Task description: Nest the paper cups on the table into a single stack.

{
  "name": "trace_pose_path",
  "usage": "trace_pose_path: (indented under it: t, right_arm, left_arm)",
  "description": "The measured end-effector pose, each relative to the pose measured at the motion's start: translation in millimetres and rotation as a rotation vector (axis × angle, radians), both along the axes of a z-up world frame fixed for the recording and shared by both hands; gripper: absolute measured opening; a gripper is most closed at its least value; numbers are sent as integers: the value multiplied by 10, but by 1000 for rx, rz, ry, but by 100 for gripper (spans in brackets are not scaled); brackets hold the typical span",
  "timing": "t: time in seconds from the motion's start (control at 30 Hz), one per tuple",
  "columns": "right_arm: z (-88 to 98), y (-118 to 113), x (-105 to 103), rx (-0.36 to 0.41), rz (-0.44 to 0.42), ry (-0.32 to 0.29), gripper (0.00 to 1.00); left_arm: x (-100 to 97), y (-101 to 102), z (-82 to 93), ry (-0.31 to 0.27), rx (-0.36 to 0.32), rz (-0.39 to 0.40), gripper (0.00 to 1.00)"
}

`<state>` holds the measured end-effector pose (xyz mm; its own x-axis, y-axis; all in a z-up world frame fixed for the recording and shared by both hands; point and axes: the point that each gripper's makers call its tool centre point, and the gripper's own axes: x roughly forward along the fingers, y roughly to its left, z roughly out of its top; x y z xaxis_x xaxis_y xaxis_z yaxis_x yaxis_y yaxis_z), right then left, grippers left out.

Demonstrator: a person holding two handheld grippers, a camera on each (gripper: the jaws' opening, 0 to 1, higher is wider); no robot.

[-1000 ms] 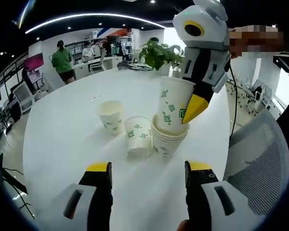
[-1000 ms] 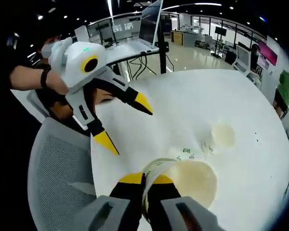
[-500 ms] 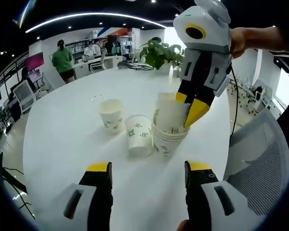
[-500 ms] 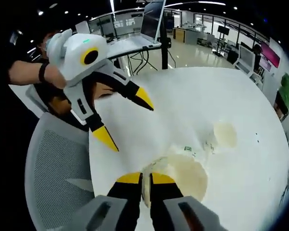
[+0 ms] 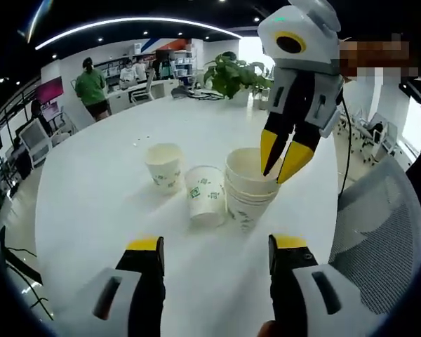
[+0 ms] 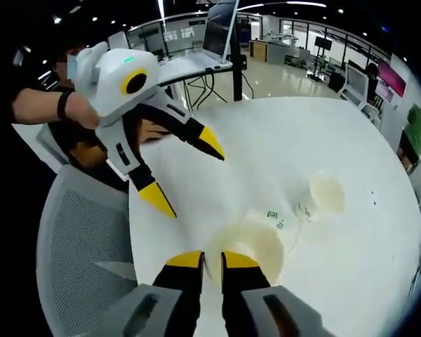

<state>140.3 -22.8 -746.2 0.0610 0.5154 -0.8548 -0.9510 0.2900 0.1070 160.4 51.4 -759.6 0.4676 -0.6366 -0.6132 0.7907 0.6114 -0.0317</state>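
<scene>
**A cup sits down in the stack, two more wait beside it**

The stack of paper cups (image 5: 249, 191) stands on the round white table (image 5: 91, 210), and everything here is told from that stack. Its top cup sits deep inside the others, so only rims show one over the other. That is how nested cups should look.

The right gripper (image 5: 284, 158) hangs just over the stack, pointing down, with one yellow tip on each side of the top cup's far rim. Its jaws are only a little apart. I cannot tell if they pinch the rim or have let it go (the right gripper view shows a thin gap (image 6: 212, 263) over the cup's mouth).

A single paper cup (image 5: 205, 203) stands touching the stack on its left. Another paper cup (image 5: 163, 166) stands a bit further left, apart from both. I think these go in next.

The left gripper (image 5: 212, 246) waits near the stack on the person's side, jaws wide apart, holding nothing.
</scene>
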Motion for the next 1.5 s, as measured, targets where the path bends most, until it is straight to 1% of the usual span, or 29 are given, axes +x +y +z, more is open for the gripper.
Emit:
trace_pose_path:
  t: [0.27,0.5,0.57,0.67,0.73,0.8,0.87,0.9,1.0,1.1,1.2,1.37,1.43,1.5]
  right_arm:
    - [10,-70,50,10,-30,-1,12]
    - [74,-147,59,36,-81,-11,18]
    - [100,-173,72,55,-107,-16,20]
    - [130,-208,98,105,-160,-5,28]
    - [154,-247,40,116,-186,-14,35]
    - [173,-296,34,127,-213,-23,38]
    - [193,-329,37,148,-260,-21,40]
    - [217,-327,59,187,-297,-17,41]
    - [284,-357,3,232,-344,-22,48]
    - [332,-397,3,275,-388,-37,53]
    - [383,-472,-19,322,-444,-53,58]
    - [359,-636,-85,353,-509,-52,65]
    - [323,-699,-122,356,-533,-51,66]
    - [296,-751,-169,365,-557,-41,67]
  left_arm:
    - [47,16,-30,2,19,-4,58]
    - [102,1,-46,10,24,-5,58]
    - [122,5,-72,18,34,-3,57]
    - [140,16,-120,22,59,-5,57]
    - [151,25,-135,30,66,-3,57]
    - [177,31,-134,34,69,0,57]
    - [216,31,-142,39,69,3,57]
    - [236,30,-146,40,69,5,57]
    - [263,21,-157,56,59,17,57]
    - [294,37,-189,60,78,11,57]
    - [344,34,-201,65,81,11,57]
    - [400,10,-194,77,73,11,58]
    - [440,3,-195,80,72,11,59]
    - [462,-47,-187,88,61,6,60]
